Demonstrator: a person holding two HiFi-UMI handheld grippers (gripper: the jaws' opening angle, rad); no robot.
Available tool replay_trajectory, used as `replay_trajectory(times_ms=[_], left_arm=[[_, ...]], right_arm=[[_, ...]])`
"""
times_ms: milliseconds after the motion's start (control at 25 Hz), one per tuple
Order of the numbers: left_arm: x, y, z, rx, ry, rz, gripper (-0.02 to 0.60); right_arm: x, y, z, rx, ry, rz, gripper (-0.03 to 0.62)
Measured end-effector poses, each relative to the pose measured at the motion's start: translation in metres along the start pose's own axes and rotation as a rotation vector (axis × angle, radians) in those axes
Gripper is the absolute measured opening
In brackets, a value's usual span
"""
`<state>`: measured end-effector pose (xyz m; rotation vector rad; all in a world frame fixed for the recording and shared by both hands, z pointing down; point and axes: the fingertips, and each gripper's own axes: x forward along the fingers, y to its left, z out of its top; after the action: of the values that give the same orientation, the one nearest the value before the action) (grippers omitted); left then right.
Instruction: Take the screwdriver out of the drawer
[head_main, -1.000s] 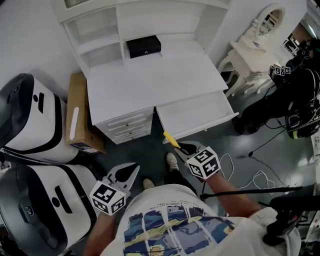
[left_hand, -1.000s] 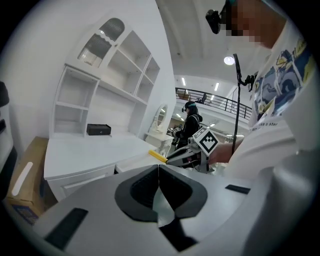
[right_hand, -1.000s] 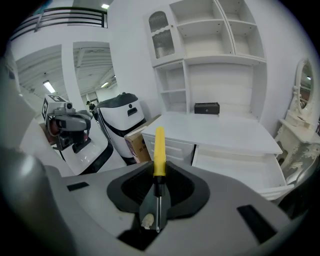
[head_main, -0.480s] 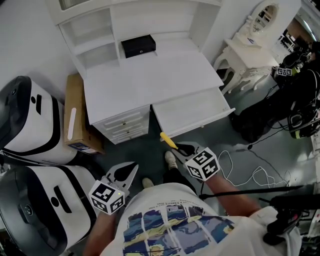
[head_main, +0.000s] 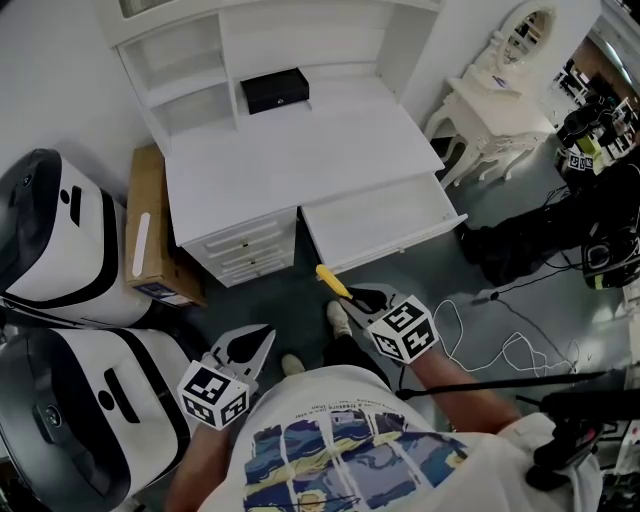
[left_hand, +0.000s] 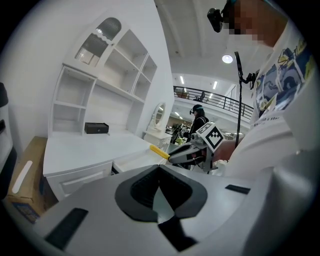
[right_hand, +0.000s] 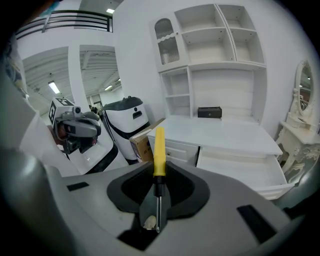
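Since the right gripper (head_main: 357, 297) pinches the yellow-handled metal screwdriver (head_main: 332, 280) by its thin shaft, it may slip; the left gripper (head_main: 266, 336) sits closed, empty.

White counter (head_main: 300, 165) against far wall. Black box (head_main: 274, 90) on counter top, far side, left of middle. Shelf unit (head_main: 185, 75) rises from counter's far edge. Drawer (head_main: 385, 222) at counter's near right, pulled open. Stack of small drawers (head_main: 248, 250) at near left, closed. Dark grey floor (head_main: 285, 300) below. On floor: cardboard box (head_main: 152, 225) just beside counter's left side; white-and-black machine (head_main: 55, 240) left of box, second machine (head_main: 90, 420) nearer; white cable (head_main: 500, 350) looped at right; white dressing table (head_main: 495, 105) at far right
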<state>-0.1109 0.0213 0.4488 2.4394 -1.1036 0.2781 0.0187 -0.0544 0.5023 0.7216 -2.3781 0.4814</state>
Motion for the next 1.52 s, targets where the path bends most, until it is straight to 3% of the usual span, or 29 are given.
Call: replay_trajectory(times_ms=[1520], left_arm=[[0.005, -0.003, -0.014, -0.017, 0.04, -0.005, 0.014]], right_arm=[[0.007, 0.009, -0.005, -0.011, 0.011, 0.039, 0.094]])
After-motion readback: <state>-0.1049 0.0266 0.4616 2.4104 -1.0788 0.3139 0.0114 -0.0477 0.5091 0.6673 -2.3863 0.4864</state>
